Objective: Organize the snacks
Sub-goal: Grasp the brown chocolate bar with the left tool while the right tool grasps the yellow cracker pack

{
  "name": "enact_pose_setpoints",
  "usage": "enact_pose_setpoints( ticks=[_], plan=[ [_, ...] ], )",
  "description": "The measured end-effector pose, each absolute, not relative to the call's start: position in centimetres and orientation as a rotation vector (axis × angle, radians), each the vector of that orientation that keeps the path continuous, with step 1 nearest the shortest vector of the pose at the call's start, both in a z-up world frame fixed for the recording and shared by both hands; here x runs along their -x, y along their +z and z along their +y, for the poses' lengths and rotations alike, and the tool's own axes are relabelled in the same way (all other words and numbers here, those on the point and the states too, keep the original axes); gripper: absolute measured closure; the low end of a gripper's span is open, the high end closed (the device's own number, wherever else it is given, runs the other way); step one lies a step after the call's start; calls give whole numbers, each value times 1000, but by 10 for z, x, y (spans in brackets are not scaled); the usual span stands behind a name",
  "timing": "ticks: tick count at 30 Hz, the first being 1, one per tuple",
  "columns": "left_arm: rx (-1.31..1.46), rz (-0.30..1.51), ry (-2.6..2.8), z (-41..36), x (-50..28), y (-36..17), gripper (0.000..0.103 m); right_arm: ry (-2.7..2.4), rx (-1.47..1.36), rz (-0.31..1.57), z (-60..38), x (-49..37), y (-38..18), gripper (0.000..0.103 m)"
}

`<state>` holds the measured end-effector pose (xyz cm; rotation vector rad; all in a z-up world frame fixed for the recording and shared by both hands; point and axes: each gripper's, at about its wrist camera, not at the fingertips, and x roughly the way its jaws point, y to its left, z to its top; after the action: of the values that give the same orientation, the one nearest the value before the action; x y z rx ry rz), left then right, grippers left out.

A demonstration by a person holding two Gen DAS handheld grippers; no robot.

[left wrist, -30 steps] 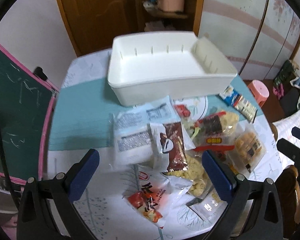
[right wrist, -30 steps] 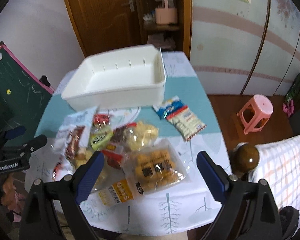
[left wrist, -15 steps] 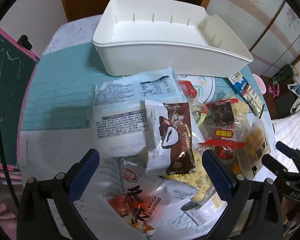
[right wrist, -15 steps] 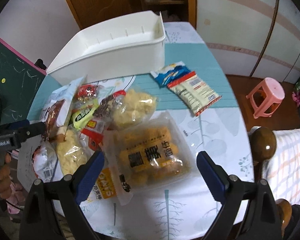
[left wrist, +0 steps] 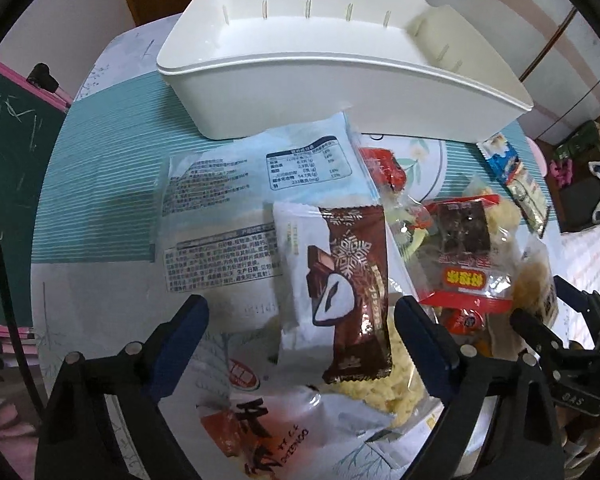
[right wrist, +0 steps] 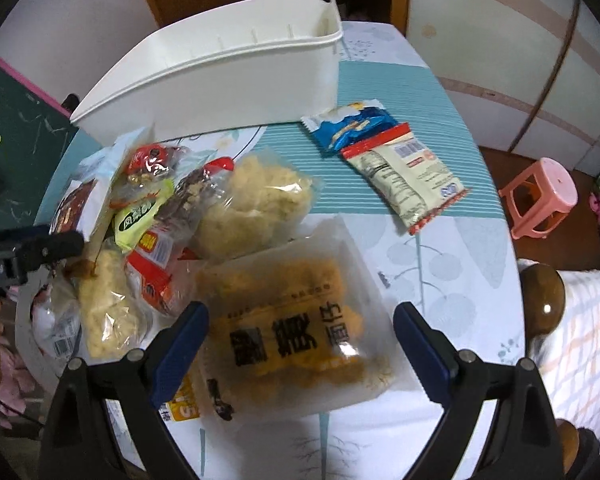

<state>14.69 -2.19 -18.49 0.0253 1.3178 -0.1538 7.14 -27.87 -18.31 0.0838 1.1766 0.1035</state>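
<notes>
Both the left gripper [left wrist: 302,336] and right gripper [right wrist: 300,340] hang wide open, holding nothing, above crinkly plastic snack bags [right wrist: 256,200] near the big white plastic bin [left wrist: 340,76].

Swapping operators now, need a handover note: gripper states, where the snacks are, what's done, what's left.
Left gripper: open, holding nothing, fingers either side of the brown chocolate-bar packet.
Right gripper: open, holding nothing, over the clear pack of golden fried snacks.
White bin at the far side of the table holds no snacks that I can see.
Most packets lie heaped in front of it; the blue packet and the red-edged white packet lie apart, right of the pile.
Done: nothing binned yet.
Left: move every packet into the bin.
</notes>
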Motion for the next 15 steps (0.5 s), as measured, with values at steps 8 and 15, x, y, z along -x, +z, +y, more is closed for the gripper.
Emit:
enact_pose_setpoints(
  ticks=[8,15],
  plan=[
    [-140,1322,-106,-37,-146,-191,9,169,-33,1189,-273,-72,-190,1],
    [-173,1330,-130,-49,-143,-189,49,197,41,1238,-261,-78,-199,0]
  ],
)
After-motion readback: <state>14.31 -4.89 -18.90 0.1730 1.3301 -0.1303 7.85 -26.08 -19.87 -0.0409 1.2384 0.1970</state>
